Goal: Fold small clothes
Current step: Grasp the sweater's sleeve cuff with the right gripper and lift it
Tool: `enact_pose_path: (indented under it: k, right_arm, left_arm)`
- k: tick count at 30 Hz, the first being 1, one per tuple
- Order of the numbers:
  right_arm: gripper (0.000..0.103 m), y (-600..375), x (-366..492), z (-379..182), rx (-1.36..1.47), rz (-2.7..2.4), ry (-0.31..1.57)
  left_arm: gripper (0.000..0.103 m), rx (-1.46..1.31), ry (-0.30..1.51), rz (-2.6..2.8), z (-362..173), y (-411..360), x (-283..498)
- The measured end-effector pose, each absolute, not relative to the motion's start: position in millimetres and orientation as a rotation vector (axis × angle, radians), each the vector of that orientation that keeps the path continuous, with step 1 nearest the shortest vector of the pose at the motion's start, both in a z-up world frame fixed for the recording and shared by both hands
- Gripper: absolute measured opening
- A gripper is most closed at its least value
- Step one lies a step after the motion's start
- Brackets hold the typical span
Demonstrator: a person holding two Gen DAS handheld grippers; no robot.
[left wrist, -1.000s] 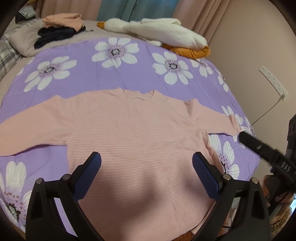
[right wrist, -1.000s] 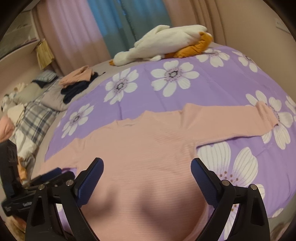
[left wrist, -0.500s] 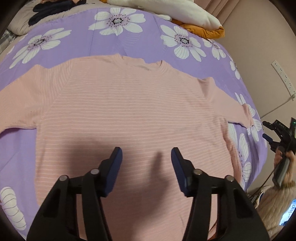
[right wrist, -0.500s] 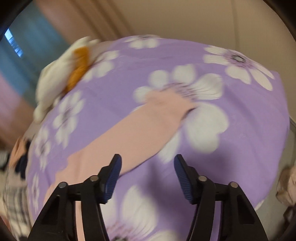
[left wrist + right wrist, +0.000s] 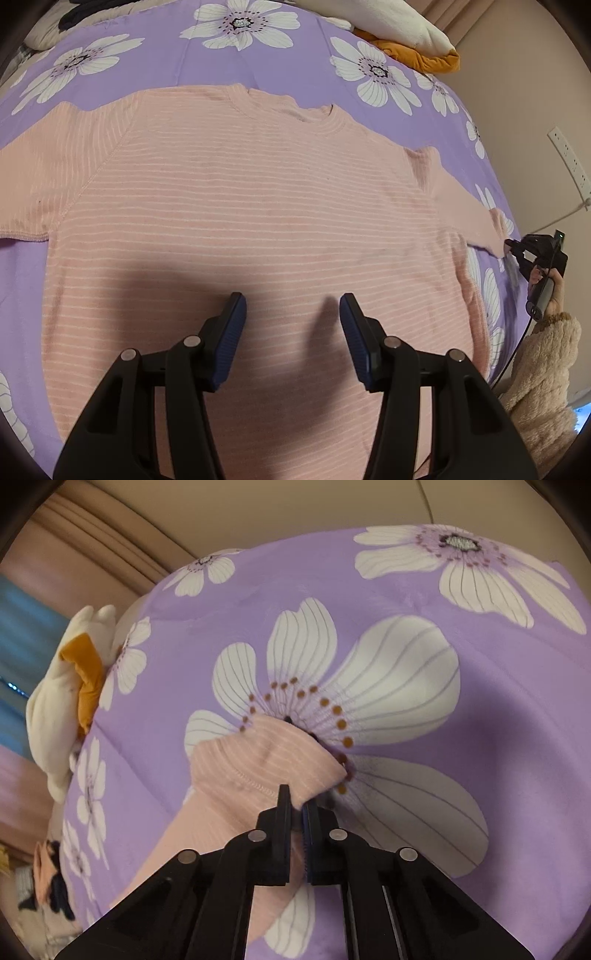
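Left wrist view: the pink sweater (image 5: 251, 206) lies flat on the bed (image 5: 207, 62); the left gripper (image 5: 291, 317) hovers over its body, jaws apart, empty.
Right wrist view: the right gripper (image 5: 296, 805) pinches the sleeve cuff (image 5: 266, 760). Carry the cuff low across the body, keeping the fold line straight.

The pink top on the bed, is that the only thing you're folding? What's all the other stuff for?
Part of the job:
pink top
its sleeve cuff, pinched by the right gripper
left gripper, open above the top

Just lying about:
flowery purple bedspread
white and orange plush toy
power strip on the wall
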State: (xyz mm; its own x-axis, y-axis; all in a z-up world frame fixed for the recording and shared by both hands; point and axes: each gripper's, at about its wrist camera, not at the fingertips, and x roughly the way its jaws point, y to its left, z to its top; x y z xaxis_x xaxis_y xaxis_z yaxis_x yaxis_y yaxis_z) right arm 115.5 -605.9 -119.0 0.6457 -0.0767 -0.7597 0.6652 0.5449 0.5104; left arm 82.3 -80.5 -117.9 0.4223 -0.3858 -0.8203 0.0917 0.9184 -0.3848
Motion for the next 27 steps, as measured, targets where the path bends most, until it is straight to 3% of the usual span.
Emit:
enact_pose_path:
  k: [5, 10, 20, 27]
  right_arm:
    - [0.006, -607, 93, -82, 0.797, -0.579, 0.64]
    - [0.006, -596, 112, -71, 0.705, -0.599, 0.661]
    - [0.006, -481, 141, 24, 0.417, -0.333, 0.549]
    - [0.006, -382, 152, 40, 0.322, -0.08, 0.568]
  left_arm:
    - [0.052, -0.308, 1.066, -0.272, -110, -69, 83]
    - [0.052, -0.345, 1.036, -0.242, -99, -51, 84]
    - [0.057, -0.371, 0.983, -0.182, -75, -19, 76]
    - [0.06, -0.394, 0.941, -0.174, -62, 1, 68]
